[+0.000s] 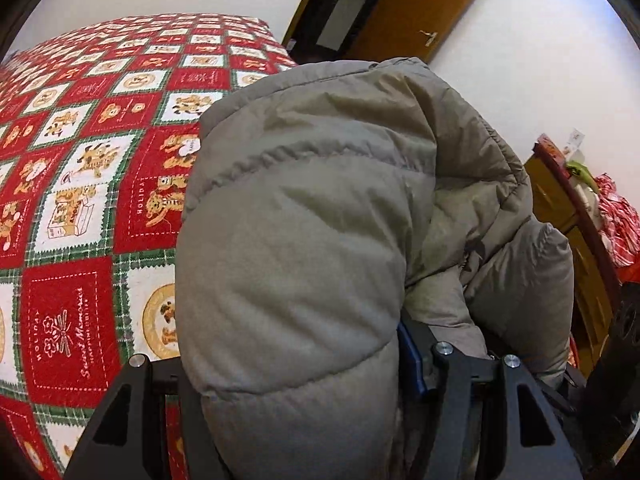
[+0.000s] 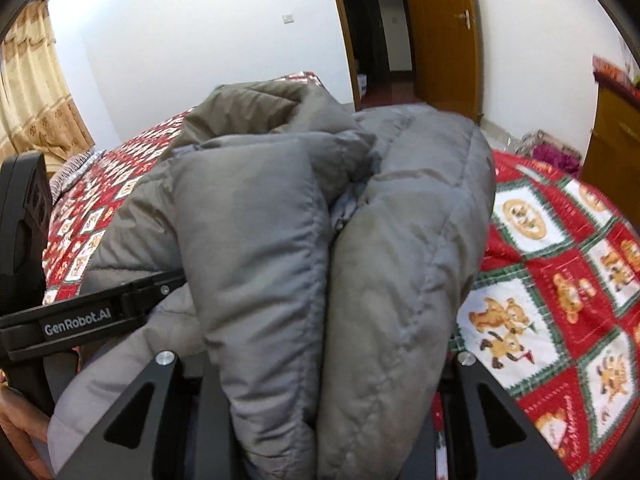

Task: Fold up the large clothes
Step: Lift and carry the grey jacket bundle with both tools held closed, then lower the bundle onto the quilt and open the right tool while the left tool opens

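Padding fills both of our views: the grey puffer jacket [image 1: 320, 240] bulges up between each pair of jaws. In the left wrist view our left gripper [image 1: 320, 420] has a thick quilted fold of it wedged between its jaws, which stand fairly wide and pinch that bulk; a blue pad [image 1: 410, 360] shows against the fabric on the right jaw's inner side. In the right wrist view our right gripper [image 2: 316, 420] pinches two puffed folds side by side, with a zipper seam [image 2: 342, 216] running up between them just ahead of the jaws. To the left of those jaws we see the left gripper's black body, and part of a hand [image 2: 18, 424] at the frame's edge.

Beyond the jaws the jacket hangs over the bed with its red patchwork quilt [image 1: 80, 160]. Open quilt lies left of the left jaws and right of the right jaws. Far ahead of both, past the bed's far edge, stand a white wall [image 2: 180, 40] and an open wooden door [image 2: 436, 40]; a wooden cabinet [image 2: 616, 140] closes off the right side.
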A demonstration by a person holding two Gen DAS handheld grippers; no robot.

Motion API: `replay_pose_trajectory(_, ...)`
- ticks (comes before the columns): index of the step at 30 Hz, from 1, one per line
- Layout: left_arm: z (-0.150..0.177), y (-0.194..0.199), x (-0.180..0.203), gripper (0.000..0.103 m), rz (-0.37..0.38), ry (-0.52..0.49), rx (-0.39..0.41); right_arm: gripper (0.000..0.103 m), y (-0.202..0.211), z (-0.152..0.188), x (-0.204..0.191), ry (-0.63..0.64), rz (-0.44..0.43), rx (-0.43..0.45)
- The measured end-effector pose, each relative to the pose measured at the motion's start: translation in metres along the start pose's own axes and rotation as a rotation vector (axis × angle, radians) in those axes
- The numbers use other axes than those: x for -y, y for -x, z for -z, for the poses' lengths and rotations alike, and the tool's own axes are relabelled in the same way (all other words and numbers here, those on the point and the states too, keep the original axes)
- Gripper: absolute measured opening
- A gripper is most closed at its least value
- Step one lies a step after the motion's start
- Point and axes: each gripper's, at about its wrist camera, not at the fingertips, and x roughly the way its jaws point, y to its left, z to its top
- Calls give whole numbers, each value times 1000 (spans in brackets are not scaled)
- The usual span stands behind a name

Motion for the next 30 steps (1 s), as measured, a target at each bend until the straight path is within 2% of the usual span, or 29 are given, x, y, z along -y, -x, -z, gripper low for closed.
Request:
replay_pose_trajectory(5, -2, -14, 4, 69, -48, -36, 13, 39, -14, -3, 22, -53, -50, -11)
replay_pose_trajectory(8, 2, -14, -2, 71, -38, -40, 32, 40, -13, -1, 24, -68, -68, -15)
replay_pose_trajectory(13, 4, -9, 0, 76, -56, -89, 42, 55, 3, 5, 24, -69, -41, -8)
replay_pose_trajectory(16, 7, -5, 2, 78, -67, -103, 51, 57, 31, 9, 22, -57, -4, 14)
replay_pose_trajectory(22, 5, -6, -1, 79, -66, -80, 44, 62, 105, -6, 2, 1, 132, 161)
replay_pose_trajectory(24, 5, -5, 0, 79, -75, -85, 45, 62, 118, -21, -14, 19, 109, 196)
replay_pose_trajectory(27, 6, -4, 1, 79, -89, -88, 48, 62, 112, -49, -42, 47, 84, 195)
replay_pose_trajectory(30, 7, -3, 2, 79, -97, -86, 45, 59, 68, -70, -52, 42, 141, 96)
